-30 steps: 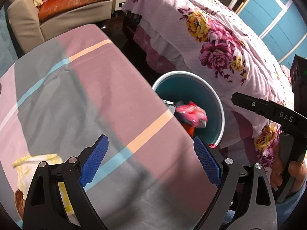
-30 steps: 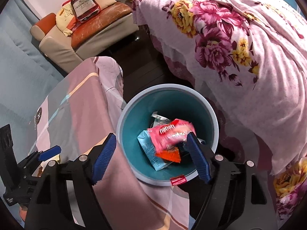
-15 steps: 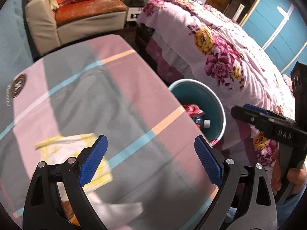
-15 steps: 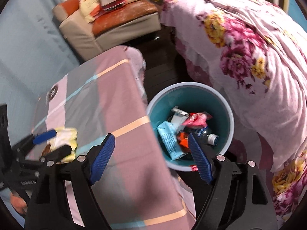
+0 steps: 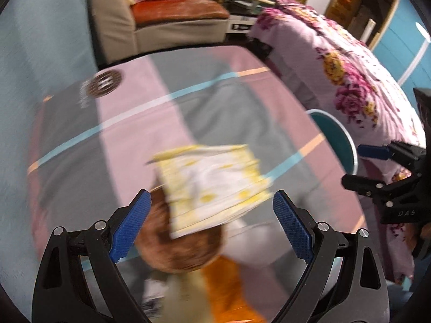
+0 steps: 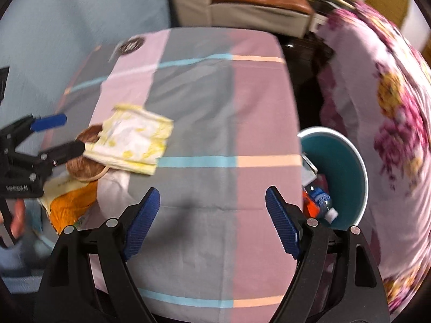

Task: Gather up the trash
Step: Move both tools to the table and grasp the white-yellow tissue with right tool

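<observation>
Yellow-and-white wrapper (image 5: 212, 185) just past wide-open, empty left gripper (image 5: 212, 226), at 12 o'clock. Right gripper (image 6: 212, 218) open, empty. Bin (image 6: 347, 161) at 3 o'clock, brown bowl (image 5: 180, 245) under wrapper.

Pink-and-grey cloth (image 6: 204, 123) striped blue and peach; white wrapper (image 6: 132, 142) blotched yellow; teal bin (image 6: 342, 167); bedspread (image 6: 390, 113) pink with magenta flowers.

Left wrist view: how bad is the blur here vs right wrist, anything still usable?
Left wrist: heavy motion smear on the yellow-and-white wrapper and the trash below it, while the left tongs stay sharp. Right wrist: milder blur, the wrapper and the teal bin readable, the floral bedspread smeared at the edge. Both: fisheye bending and dark corners.
</observation>
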Demonstrator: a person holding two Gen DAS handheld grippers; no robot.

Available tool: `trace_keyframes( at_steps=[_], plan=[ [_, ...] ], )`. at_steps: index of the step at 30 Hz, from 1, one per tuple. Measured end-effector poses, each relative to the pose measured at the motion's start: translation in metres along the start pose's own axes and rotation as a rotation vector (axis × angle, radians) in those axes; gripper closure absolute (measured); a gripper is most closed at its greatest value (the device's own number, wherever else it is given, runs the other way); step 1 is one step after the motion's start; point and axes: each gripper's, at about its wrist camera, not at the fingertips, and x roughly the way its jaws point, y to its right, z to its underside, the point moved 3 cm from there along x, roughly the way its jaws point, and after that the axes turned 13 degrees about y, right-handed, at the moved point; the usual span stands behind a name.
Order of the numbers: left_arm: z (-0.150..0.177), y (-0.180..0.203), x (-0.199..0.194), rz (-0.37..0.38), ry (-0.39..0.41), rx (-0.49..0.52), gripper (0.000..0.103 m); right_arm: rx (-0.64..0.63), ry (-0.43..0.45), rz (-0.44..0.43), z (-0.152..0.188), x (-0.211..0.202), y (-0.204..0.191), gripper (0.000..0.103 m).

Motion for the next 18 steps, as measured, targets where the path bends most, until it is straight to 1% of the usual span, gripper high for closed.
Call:
trace_keyframes(
  at_steps=[5, 7, 12, 18],
  plan=[
    [0.024, -0.050, 0.003, -0.045, -0.037, -0.072, 0.011, -0.155, -0.053, -0.026, -0.014, 0.022, -0.034, 0.026],
    [0.032, -0.064, 0.007, -0.052, -0.057, -0.093, 0.011, -0.221, -0.074, -0.040, -0.017, 0.031, -0.048, 0.026],
    [0.046, -0.085, 0.019, -0.060, -0.092, -0.108, 0.011, -0.348, -0.124, -0.089, -0.021, 0.057, -0.078, 0.024],
    [0.056, -0.099, 0.035, -0.052, -0.122, -0.124, 0.011, -0.469, -0.196, -0.135, -0.016, 0.086, -0.107, 0.023]
  ],
)
